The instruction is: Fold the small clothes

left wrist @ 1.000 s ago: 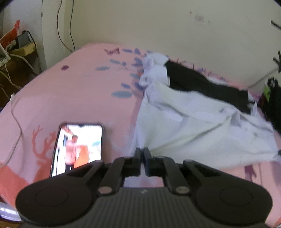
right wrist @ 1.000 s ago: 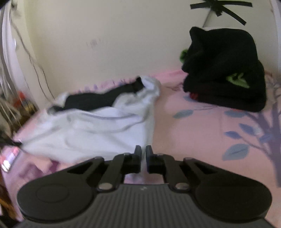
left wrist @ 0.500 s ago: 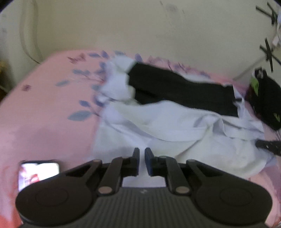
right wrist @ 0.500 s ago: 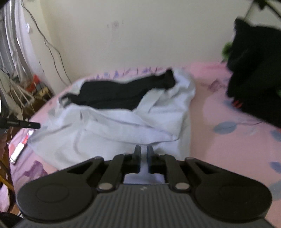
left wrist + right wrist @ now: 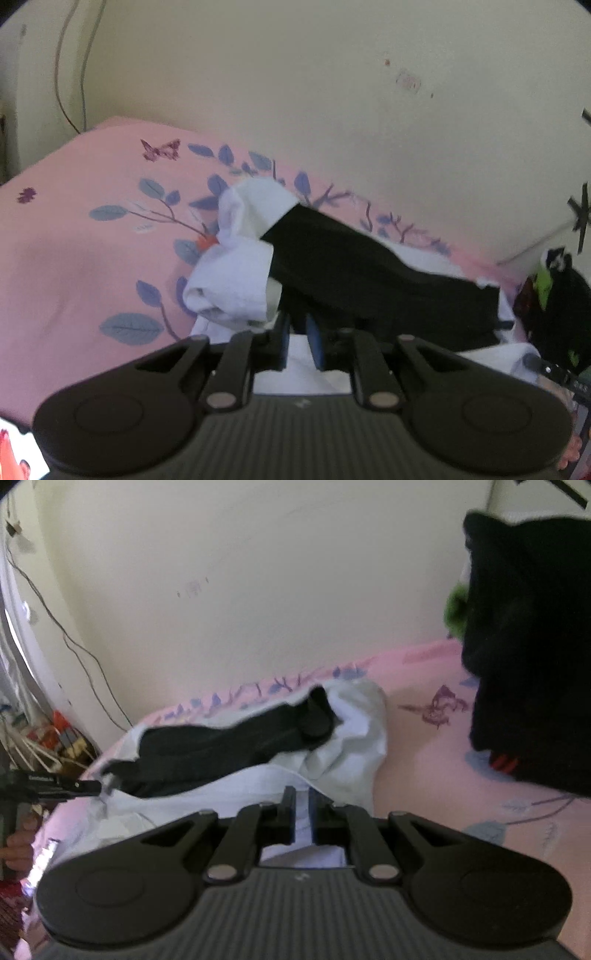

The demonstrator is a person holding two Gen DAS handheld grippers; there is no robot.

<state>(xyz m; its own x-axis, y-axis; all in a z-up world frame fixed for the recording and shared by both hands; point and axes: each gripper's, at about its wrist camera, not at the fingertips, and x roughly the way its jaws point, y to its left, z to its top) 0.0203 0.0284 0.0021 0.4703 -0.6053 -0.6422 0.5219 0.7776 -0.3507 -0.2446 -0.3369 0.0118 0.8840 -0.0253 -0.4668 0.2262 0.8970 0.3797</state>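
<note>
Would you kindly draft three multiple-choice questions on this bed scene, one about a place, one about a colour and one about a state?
1. Where does the black garment lie?
A. on top of the white garment
B. hanging on the wall
C. on the floor

2. What colour is the bedsheet?
A. green
B. pink with blue-grey leaves
C. plain white

3. How do the jaws of the right gripper stand?
A. spread wide over bare sheet
B. clamped on the black pile
C. nearly together, with white cloth in the narrow gap

Answers:
1 A: the black cloth rests across the white one in both wrist views.
2 B: pink fabric with leaf prints surrounds the clothes.
3 C: the right wrist view shows white fabric between the close fingers.
</note>
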